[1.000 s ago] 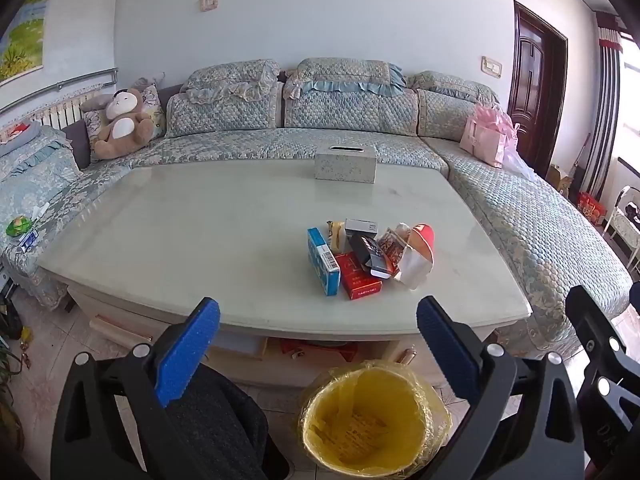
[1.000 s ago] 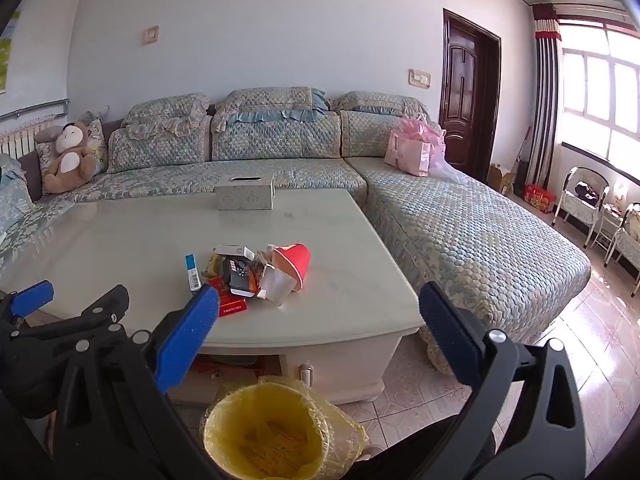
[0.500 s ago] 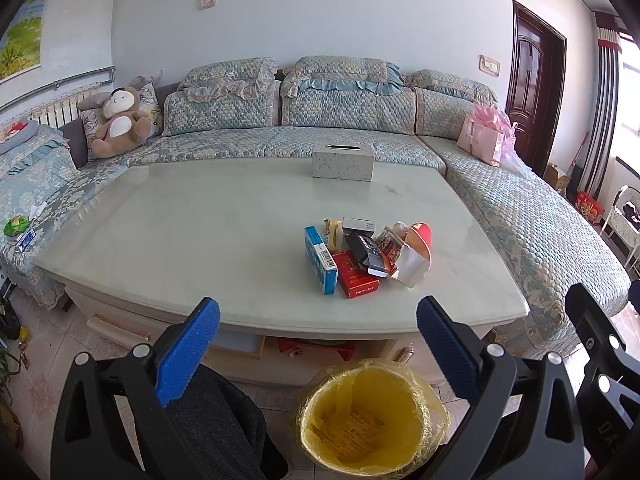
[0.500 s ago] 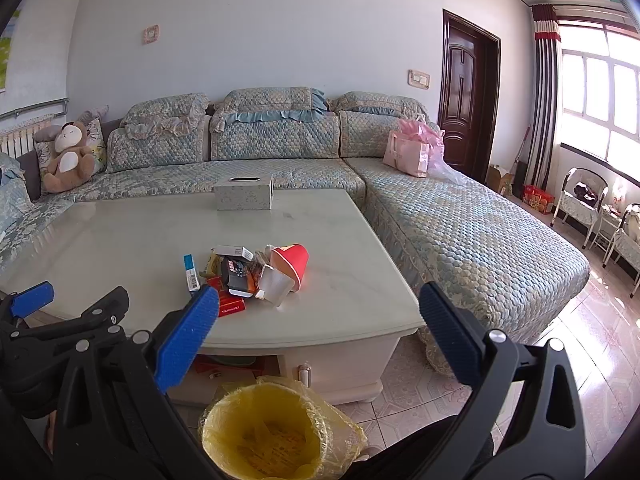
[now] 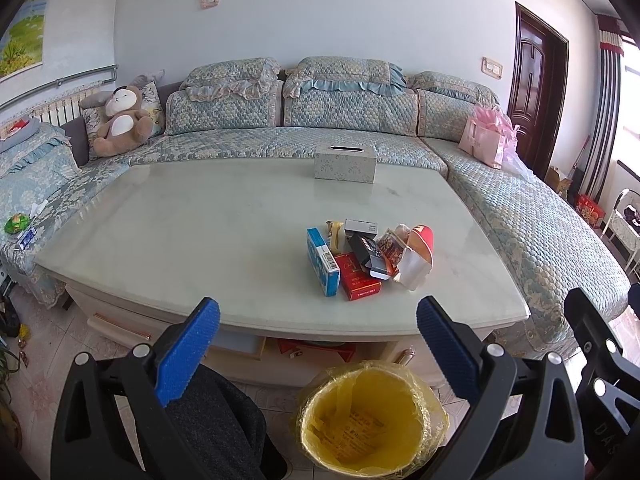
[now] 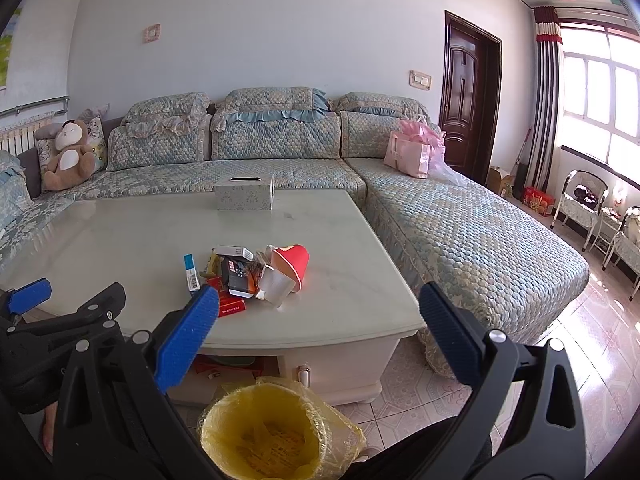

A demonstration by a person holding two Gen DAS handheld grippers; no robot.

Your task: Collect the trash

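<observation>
We log both grippers, left gripper [image 5: 318,334] and right gripper [image 6: 320,320], spread wide, empty; blue carton [image 5: 322,261] long axis runs away from us; red paper cup [image 6: 291,263] on side, mouth toward us.

Left wrist view: looking forward and slightly down from low in front of the coffee table [image 5: 200,248], set back from its near edge, facing the sofa [image 5: 288,120] along the far wall; its own fingers [image 5: 188,356] are framing the lower corners.

Right wrist view: sitting beside it, angling further toward the door [image 6: 468,104] and window [image 6: 600,92] at frame right.

Shared: both are taking in the table, the trash pile [image 5: 368,256], the tissue box [image 6: 244,196] and the yellow-lined bin [image 5: 372,420] at bottom centre.
</observation>
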